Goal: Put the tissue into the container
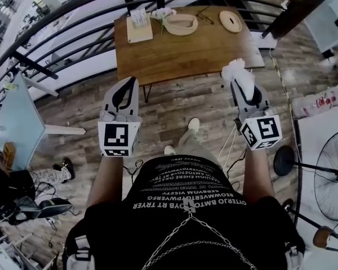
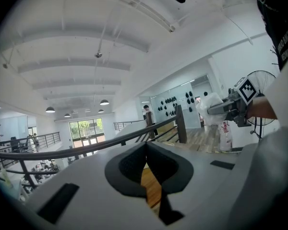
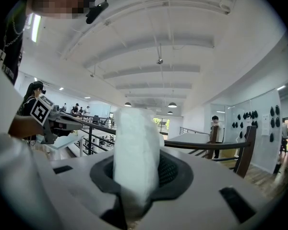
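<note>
In the head view a white crumpled tissue (image 1: pixel 237 71) sticks up from my right gripper (image 1: pixel 238 84), which is shut on it short of the wooden table (image 1: pixel 174 55). The right gripper view shows the same tissue (image 3: pixel 137 145) pinched between the dark pads (image 3: pixel 170 169) of that gripper (image 3: pixel 137 176). My left gripper (image 1: pixel 125 84) hangs at about the same height to the left, jaws together and empty (image 2: pixel 146 150). On the table's far side lie an oval wooden container (image 1: pixel 181 25), a round wooden lid (image 1: pixel 231 21) and a tissue holder (image 1: pixel 138 20).
A dark metal railing (image 1: pixel 56 44) curves behind and to the left of the table. A pale blue table (image 1: pixel 17 122) stands at the left and a floor fan (image 1: pixel 333 176) at the right. The person's feet (image 1: pixel 192 126) stand on plank flooring just before the table.
</note>
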Motion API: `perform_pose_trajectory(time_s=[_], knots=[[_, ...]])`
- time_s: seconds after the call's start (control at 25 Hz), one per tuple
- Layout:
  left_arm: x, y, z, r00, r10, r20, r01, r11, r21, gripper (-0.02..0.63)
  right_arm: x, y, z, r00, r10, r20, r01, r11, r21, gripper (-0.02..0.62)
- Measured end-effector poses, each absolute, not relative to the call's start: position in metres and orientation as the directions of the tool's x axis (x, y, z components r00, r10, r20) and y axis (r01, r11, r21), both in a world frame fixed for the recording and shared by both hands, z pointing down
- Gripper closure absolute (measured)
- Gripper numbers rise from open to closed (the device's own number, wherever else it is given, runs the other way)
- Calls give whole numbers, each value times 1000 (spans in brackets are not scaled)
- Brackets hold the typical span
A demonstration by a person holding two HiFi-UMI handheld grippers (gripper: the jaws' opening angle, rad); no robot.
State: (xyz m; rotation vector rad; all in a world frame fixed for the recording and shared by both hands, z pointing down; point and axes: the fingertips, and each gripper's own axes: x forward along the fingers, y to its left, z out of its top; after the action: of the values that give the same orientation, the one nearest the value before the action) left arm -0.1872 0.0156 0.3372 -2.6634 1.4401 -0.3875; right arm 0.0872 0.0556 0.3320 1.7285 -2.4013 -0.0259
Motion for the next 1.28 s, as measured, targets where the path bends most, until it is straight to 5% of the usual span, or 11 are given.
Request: perform_pose_trajectory(time_s=[1.28], knots=[[-111, -71, 358, 523, -820, 234, -806, -565, -178, 581, 143, -31, 357, -332, -926, 182, -935, 348, 67, 480]])
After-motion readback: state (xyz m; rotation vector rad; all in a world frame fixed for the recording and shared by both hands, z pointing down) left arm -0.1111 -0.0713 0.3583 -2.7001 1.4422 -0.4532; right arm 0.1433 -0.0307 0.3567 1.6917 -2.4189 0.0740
